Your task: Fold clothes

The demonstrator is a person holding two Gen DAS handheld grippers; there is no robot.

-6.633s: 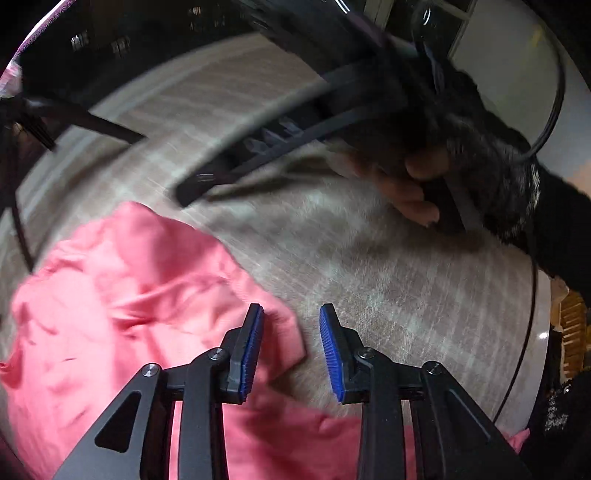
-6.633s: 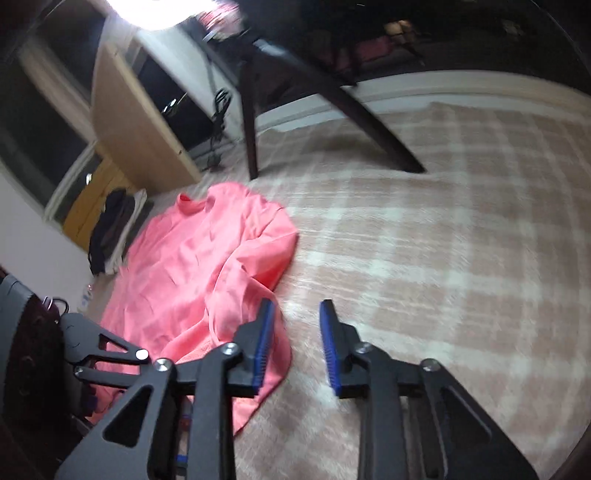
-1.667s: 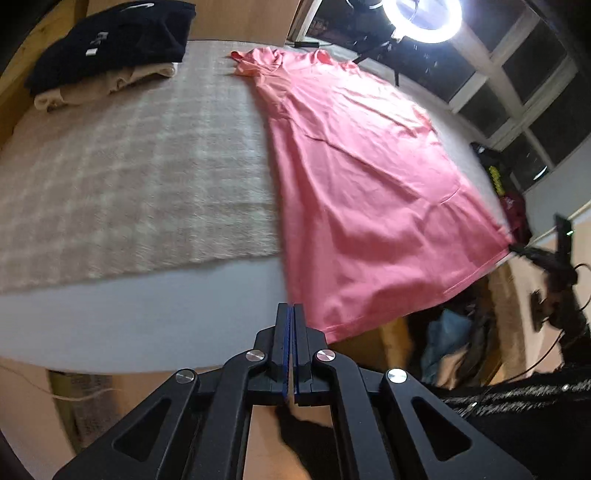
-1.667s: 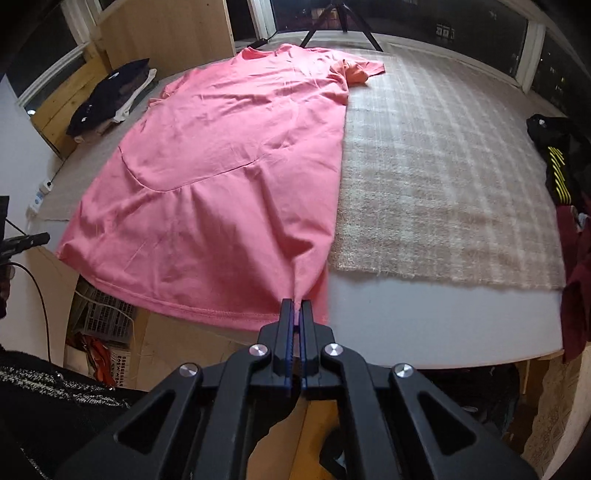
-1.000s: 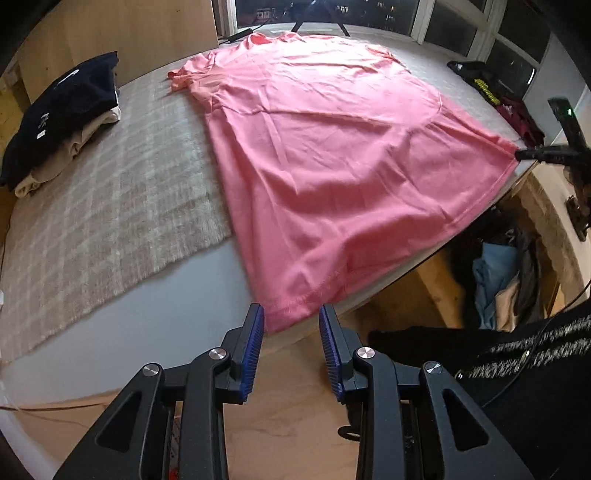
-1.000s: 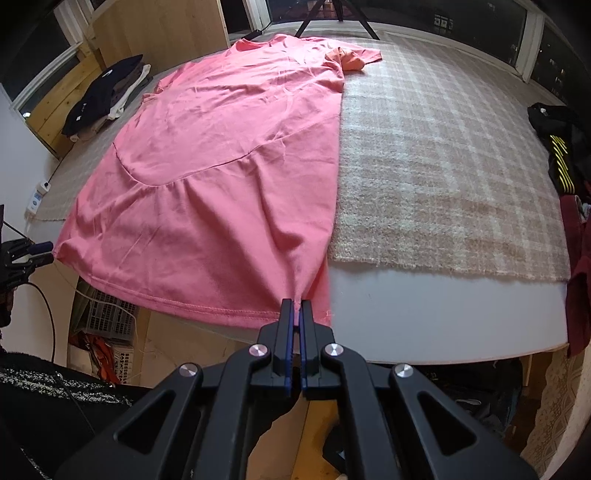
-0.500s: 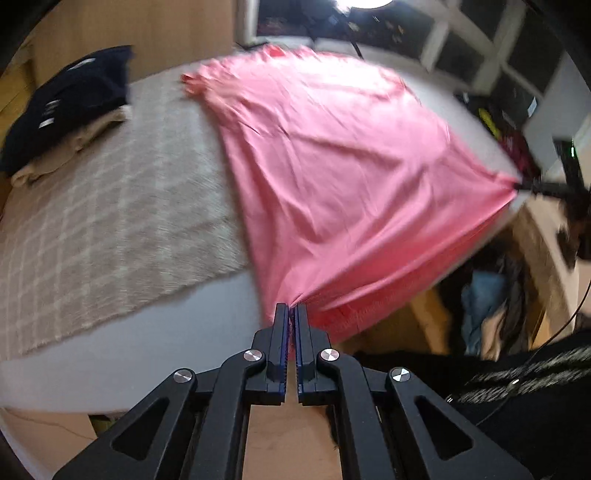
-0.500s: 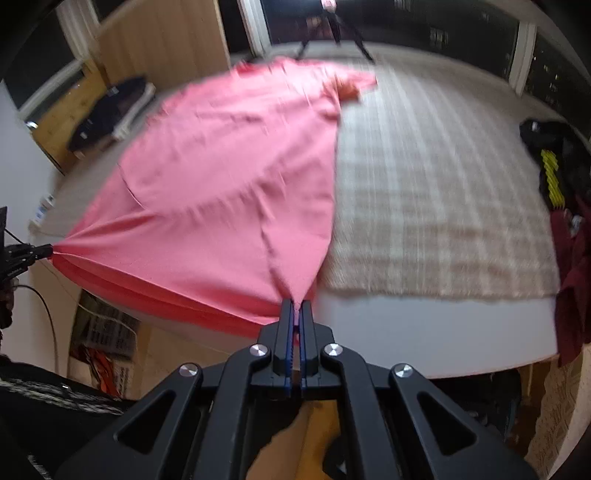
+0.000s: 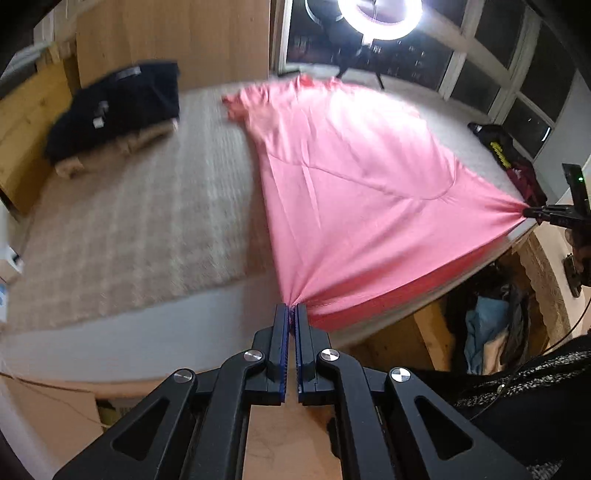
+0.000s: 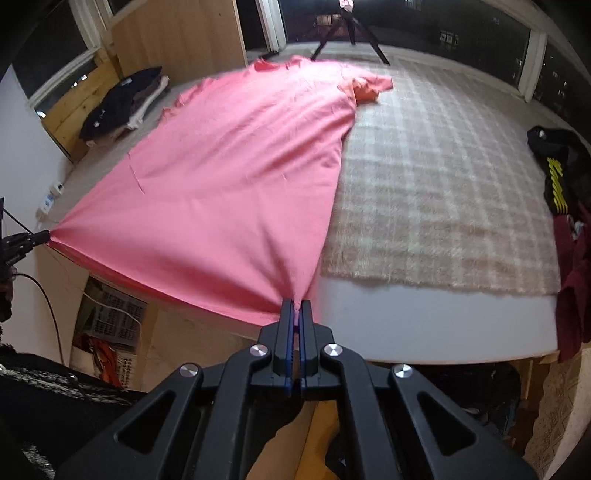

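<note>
**Pink dress stretched taut off the near edge of the bed**

Far left, at 10 o'clock: a stack of folded dark clothes (image 9: 114,107) rests on the checked beige blanket (image 9: 140,214), well apart from the work.

Left gripper (image 9: 291,314), at 6 o'clock in its own view: jaws pressed together, pinching one hem corner of the pink dress (image 9: 351,177). Cloth fans out from the pinch in tight creases.

The dress runs from the hem at the near edge up toward 12 o'clock, neckline and sleeves lying on the blanket near a tripod (image 10: 347,33). The hem is lifted, hanging clear past the mattress edge, pulled straight between both grippers.

Right gripper (image 10: 295,310): jaws shut on the other hem corner, same fan of creases.

Far right, at 3 o'clock: a heap of dark and maroon garments (image 10: 565,199) at the bed's edge. A ring light (image 9: 380,18) glares at 12 o'clock.
</note>
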